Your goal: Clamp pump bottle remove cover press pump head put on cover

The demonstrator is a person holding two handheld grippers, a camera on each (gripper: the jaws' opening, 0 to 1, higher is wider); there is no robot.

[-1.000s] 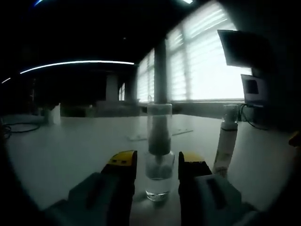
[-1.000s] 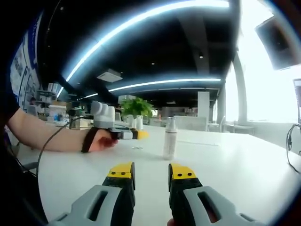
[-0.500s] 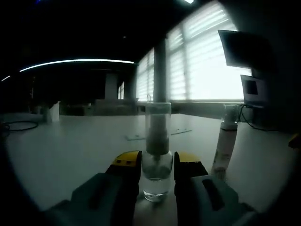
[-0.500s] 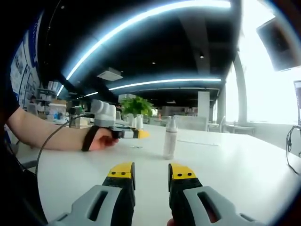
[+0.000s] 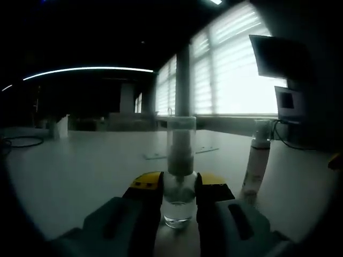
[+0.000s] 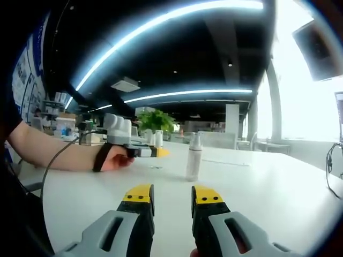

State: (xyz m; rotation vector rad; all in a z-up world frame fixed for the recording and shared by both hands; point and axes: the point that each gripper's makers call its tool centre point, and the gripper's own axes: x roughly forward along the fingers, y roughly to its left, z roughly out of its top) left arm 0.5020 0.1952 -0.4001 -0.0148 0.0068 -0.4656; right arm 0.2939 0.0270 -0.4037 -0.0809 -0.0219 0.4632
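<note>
Bottle: one clear pump bottle [image 5: 179, 184] stood upright on the white table [image 5: 80, 166], with a transparent cover [image 5: 181, 140] over its pump head and a little liquid at the base. Left gripper [image 5: 178, 184] was clenched on its lower body, yellow-tipped jaws touching both sides. One white tube [image 5: 256, 160] stood near. Right gripper [image 6: 172, 199] hung released, jaws parted, well apart from the white tube [image 6: 194, 156].

Small clear pump bottle [image 5: 179, 201], standing upright at lower centre of left gripper view, on white table. Transparent cover [image 5: 181, 144] on top, over dark pump head.
</note>
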